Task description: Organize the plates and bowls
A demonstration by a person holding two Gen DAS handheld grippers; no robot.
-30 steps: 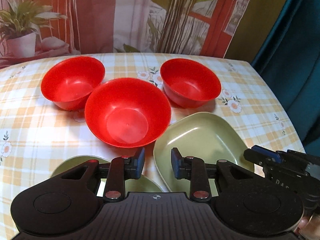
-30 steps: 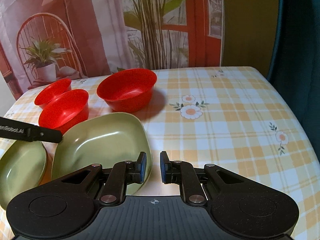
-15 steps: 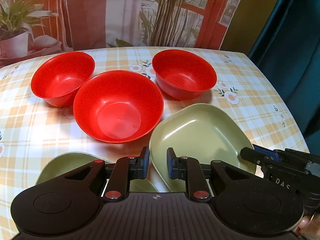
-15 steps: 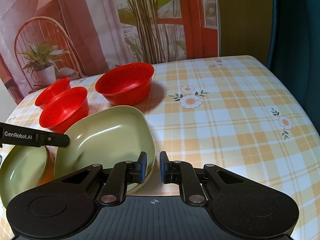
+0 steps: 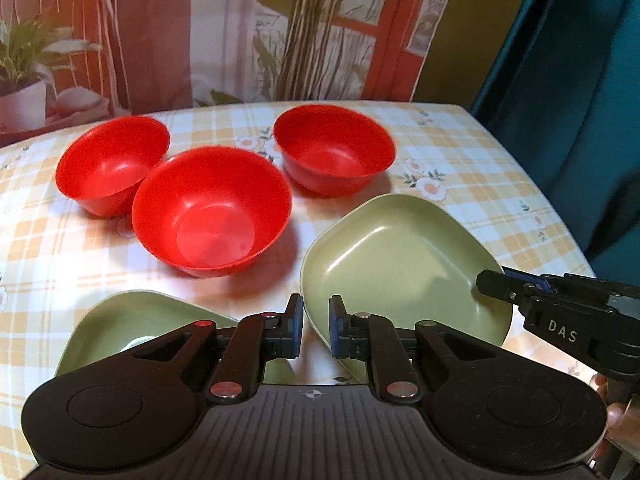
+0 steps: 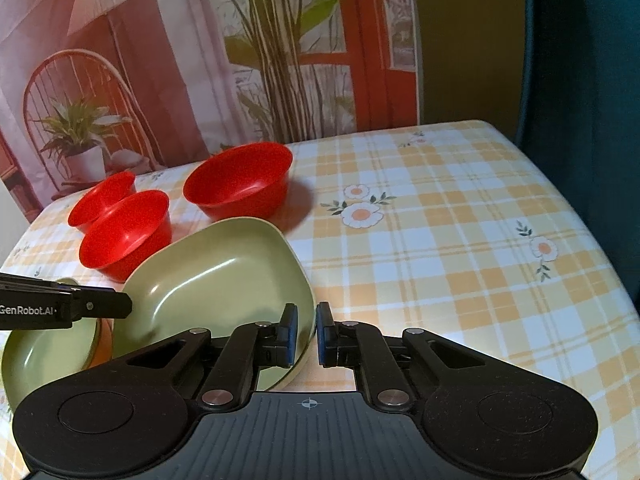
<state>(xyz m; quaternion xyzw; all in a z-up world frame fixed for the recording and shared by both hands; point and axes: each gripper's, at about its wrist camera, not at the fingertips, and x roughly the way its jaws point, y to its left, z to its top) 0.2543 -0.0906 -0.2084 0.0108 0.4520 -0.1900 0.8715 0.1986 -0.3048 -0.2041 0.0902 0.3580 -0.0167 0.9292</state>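
Note:
Three red bowls stand on the checked tablecloth: left [image 5: 110,162], middle [image 5: 212,210], right [image 5: 334,148]. Two green plates lie nearer: one [image 5: 400,264] at the right, tilted up in the right wrist view [image 6: 224,280], and one [image 5: 132,320] at the left. My right gripper [image 6: 307,338] is shut on the near rim of the tilted plate; it also shows in the left wrist view [image 5: 516,286]. My left gripper [image 5: 314,330] hovers between the two plates, its jaws a small gap apart and empty.
The table [image 6: 460,240] has bare cloth with flower prints on its right half. A printed backdrop with a chair and plants hangs behind the far edge. A dark teal curtain [image 5: 580,80] stands at the right.
The right gripper has lifted the right green plate's near edge, tilting it. The left gripper's jaws closed from wider to a small gap, and it drew back and rose a little.

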